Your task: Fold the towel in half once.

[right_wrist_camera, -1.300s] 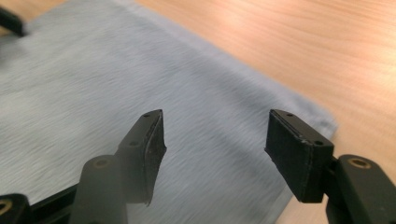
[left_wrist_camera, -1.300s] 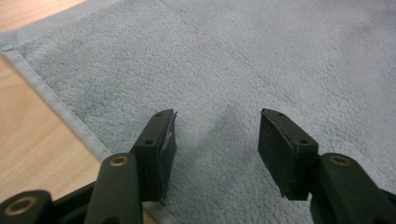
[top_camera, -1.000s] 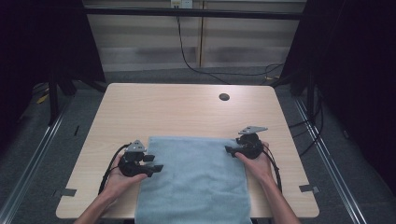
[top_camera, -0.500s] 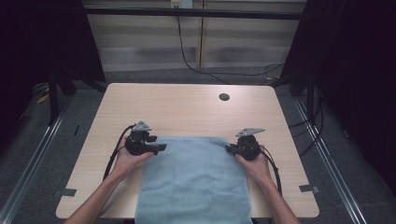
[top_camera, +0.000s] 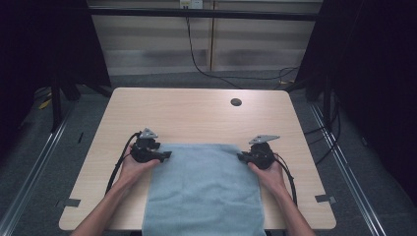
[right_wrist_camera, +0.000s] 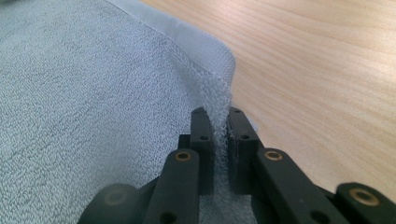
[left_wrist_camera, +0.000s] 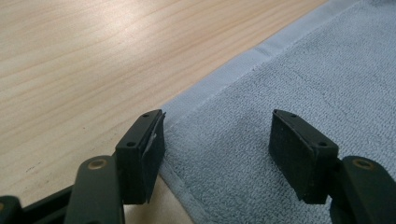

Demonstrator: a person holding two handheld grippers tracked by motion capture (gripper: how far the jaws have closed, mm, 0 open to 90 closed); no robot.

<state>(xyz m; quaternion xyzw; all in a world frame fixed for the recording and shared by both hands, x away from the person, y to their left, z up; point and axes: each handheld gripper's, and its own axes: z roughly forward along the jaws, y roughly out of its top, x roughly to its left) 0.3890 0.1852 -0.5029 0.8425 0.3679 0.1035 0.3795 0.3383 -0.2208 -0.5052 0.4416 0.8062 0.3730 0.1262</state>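
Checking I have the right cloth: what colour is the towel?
Light blue terry towel, best in the right gripper view.

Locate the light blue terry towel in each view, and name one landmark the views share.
High view: light blue terry towel, bottom centre, between both grippers.
Left gripper view: right half, its corner between open jaws.
Right gripper view: left and centre, its edge pinched by the jaws.
Shared landmark: the towel's smooth hem band.

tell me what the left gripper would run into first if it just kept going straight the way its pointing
Most likely the towel itself. The left gripper has open fingers straddling the towel's far left corner, aimed across the cloth. Pushed on low, it would bunch the terry; beyond that, only bare table shows.
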